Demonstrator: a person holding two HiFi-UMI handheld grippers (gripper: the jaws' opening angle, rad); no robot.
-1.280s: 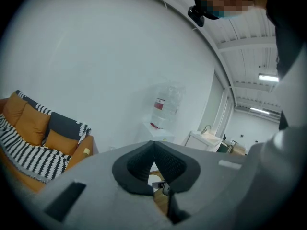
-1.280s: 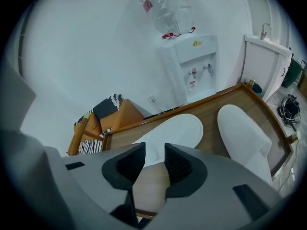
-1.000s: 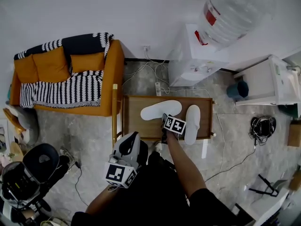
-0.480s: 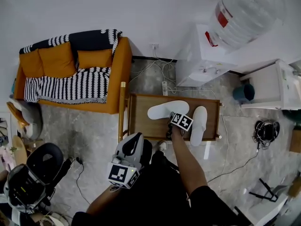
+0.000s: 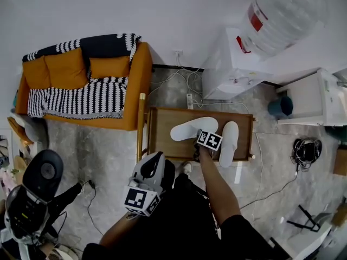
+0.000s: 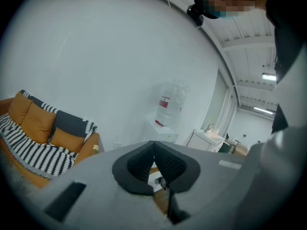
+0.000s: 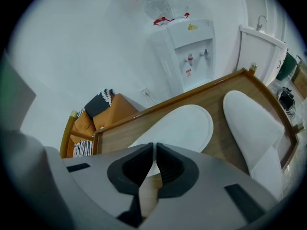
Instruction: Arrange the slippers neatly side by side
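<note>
As the right gripper drew its jaws in from wide to a narrow pinch, they came together on the near edge of the left slipper, and that was the one change that mattered. From what my own view showed, the pads met at their tips with the white rim caught between them, so I judged that I had hold of it and not just a place beside it. That meant the reach was over and the turning could begin.

Both slippers lay on the wooden table, which stood between the orange sofa on the left and the water dispenser on the far right. The right slipper ran near to far along the table's right side, and what looked like its upper sat at the near end. The left slipper did not match it. Its long axis ran mostly left to right across the table, with the right end tipped a little farther away and stopping just beside the right slipper without touching. I could not tell its toe from its heel. To pair them, I reckoned it needed about a quarter turn until it ran near to far, parallel and close on the left.

My left gripper hung near my body, left of the table, its jaws pressed together on nothing
</note>
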